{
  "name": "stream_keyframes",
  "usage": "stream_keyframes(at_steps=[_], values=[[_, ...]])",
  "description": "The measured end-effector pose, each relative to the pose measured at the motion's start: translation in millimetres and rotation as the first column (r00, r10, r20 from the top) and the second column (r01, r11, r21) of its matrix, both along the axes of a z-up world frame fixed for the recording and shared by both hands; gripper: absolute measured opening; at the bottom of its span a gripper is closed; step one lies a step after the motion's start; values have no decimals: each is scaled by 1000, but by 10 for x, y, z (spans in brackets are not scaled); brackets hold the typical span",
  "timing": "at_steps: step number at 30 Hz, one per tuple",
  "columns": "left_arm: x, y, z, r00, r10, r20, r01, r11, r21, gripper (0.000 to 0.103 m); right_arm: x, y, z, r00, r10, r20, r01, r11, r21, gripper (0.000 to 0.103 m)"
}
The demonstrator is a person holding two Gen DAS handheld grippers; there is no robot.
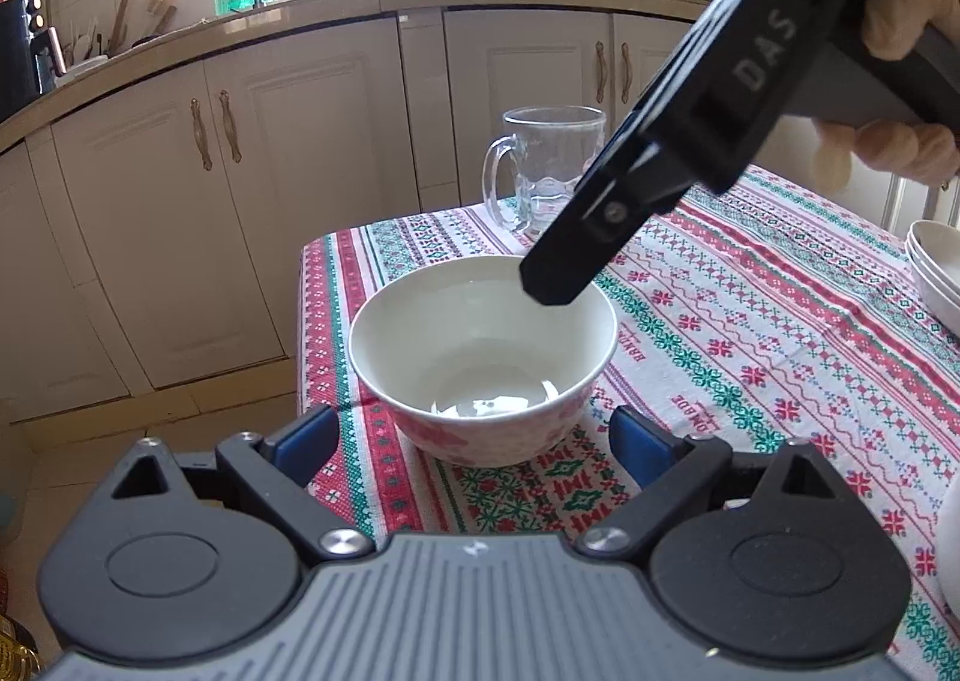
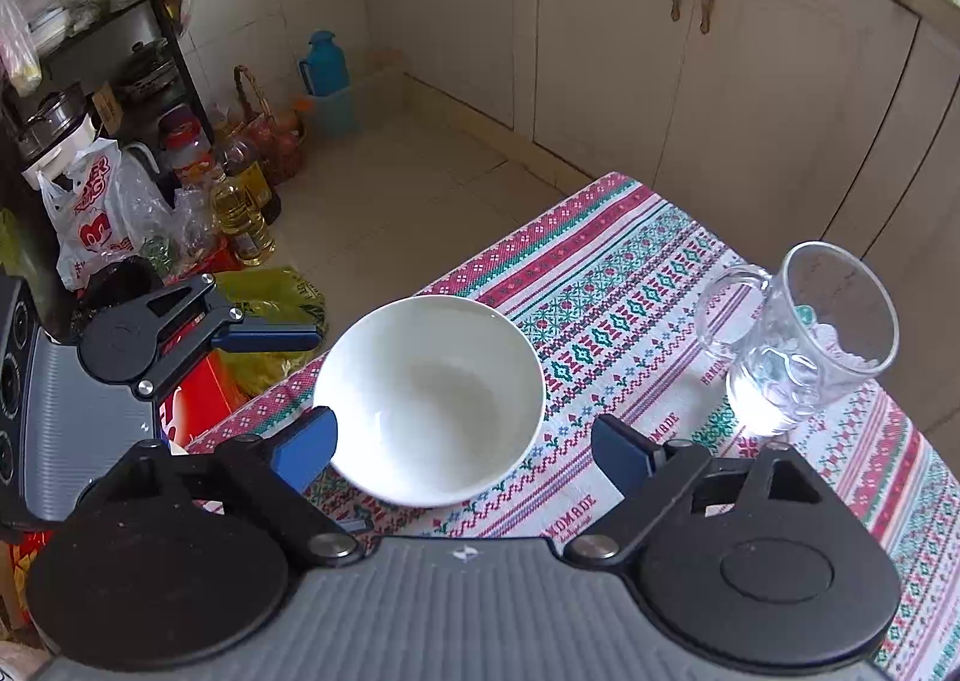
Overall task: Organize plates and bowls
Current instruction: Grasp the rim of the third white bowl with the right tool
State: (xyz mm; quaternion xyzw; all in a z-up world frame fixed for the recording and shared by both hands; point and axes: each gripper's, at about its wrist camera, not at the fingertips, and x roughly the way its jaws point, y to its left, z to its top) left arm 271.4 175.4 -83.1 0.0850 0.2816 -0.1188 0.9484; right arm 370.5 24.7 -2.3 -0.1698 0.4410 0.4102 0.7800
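1. Landmark: the glass mug (image 2: pixel 798 339) on the patterned tablecloth (image 2: pixel 630 285). We place everything else off it.
2. The bowl (image 2: pixel 429 399) sits upright on the cloth, near the mug on its handle side and close to the table corner. White inside, pink floral outside (the pattern shows in the left wrist view only). It looks empty.
3. A stack of white bowls (image 1: pixel 936 267) is at the far side of the table from the mug, well apart from our bowl, and probably where this one belongs.
4. Right gripper (image 2: pixel 462 456): jaws wide, blue pads either side of the bowl, neither pad visibly pressing on it. It holds nothing.
5. Left gripper (image 1: pixel 474 438): jaws also wide and empty, the bowl just ahead of them, untouched.
6. In the left wrist view one right finger hangs over the bowl's rim on the mug side; whether it touches we cannot tell.
7. Handling, our judgement: glazed ceramic, so stiff, slick and chippable; moderate weight.
8. Hold: pinch the rim wall, one pad inside and one outside, rather than spanning the rounded body, where the pads could slide. Lift level, and keep clear of the mug.
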Motion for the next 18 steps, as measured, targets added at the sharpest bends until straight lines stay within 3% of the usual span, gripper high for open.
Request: stream_keyframes(at_steps=[18], values=[[180,-7,-60,999,-38,1,38,999,-23,89,383,147,-397,997,2,-78,-1,1000,9,69]])
